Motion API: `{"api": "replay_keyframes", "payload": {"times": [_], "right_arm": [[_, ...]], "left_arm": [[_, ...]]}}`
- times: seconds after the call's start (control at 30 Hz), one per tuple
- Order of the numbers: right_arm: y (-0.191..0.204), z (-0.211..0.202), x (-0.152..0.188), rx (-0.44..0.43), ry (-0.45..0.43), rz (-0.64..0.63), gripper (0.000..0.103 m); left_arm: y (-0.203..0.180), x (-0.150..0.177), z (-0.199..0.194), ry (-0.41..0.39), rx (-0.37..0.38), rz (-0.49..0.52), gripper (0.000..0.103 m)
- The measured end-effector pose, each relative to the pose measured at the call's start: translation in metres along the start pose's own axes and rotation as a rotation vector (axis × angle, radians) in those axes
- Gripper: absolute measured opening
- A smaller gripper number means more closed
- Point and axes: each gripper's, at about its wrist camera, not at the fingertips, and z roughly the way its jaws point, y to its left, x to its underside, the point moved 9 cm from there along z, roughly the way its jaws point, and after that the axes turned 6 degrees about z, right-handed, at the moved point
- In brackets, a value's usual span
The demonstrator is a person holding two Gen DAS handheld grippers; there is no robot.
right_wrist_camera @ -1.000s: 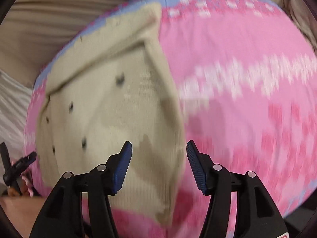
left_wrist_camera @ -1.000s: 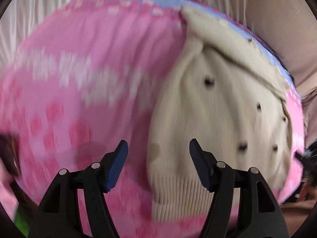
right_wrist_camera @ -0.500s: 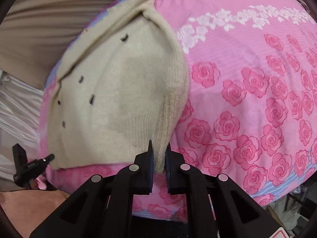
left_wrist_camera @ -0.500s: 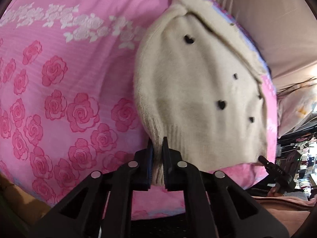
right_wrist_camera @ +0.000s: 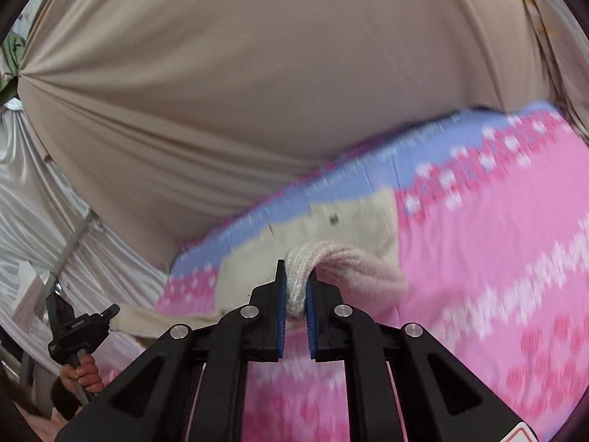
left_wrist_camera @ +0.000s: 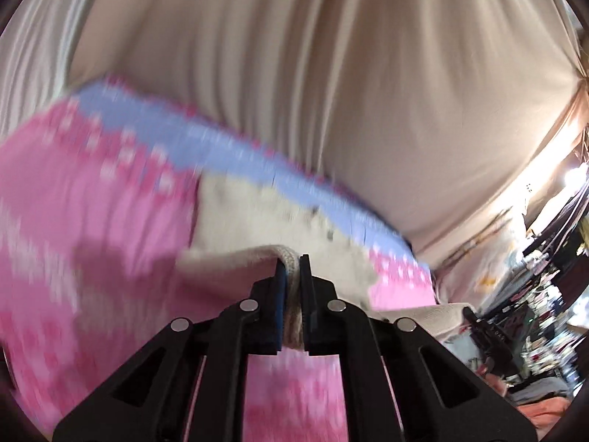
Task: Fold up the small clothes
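A small cream knit sweater with dark dots lies on the pink rose-print bed cover. My left gripper is shut on the sweater's ribbed hem, lifted off the cover. My right gripper is shut on the other hem corner of the sweater, also lifted. The far part of the sweater still rests near the cover's blue border. The left gripper shows in the right wrist view, pinching the hem. Both views are motion-blurred.
A beige curtain hangs behind the bed. A silvery white drape hangs at the left. Cluttered shelves and a bright light lie to the right. The bed cover extends right and toward me.
Both grippers closed on the sweater's hem, then lifted it and carried it toward the far edge. The cameras tilted up, so the curtain fills the upper views.
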Motion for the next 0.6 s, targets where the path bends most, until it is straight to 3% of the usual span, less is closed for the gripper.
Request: {"api": "replay_keyframes", "payload": {"times": [0.13,0.27,0.37,0.47,0.5,0.57,0.6], "right_arm": [[0.003,0.056,-0.064,0.0,-0.032,-0.027,0.008],[-0.018,0.131,-0.099,0.064,-0.003,0.0,0.008],[-0.046,0.195,-0.103,0.11,0.06,0.042,0.01],[-0.08,0.255,-0.098,0.196,0.113,0.057,0.022],[-0.089,0.269,-0.095,0.225,0.128,0.066,0.032],[-0.108,0.285,-0.093,0.283,0.139,0.099,0.034],[-0.111,0.285,-0.093,0.271,0.133,0.116,0.034]], "left_arm": [[-0.001,-0.063,0.047,-0.028,-0.07,0.078,0.005],[0.018,-0.105,0.129,0.039,-0.168,0.087,0.005],[0.042,-0.112,0.195,0.114,-0.257,0.074,0.005],[0.078,-0.102,0.266,0.198,-0.368,0.061,0.013],[0.092,-0.094,0.288,0.229,-0.41,0.056,0.015],[0.112,-0.078,0.31,0.282,-0.481,0.047,0.016],[0.119,-0.073,0.313,0.297,-0.491,0.04,0.016]]}}
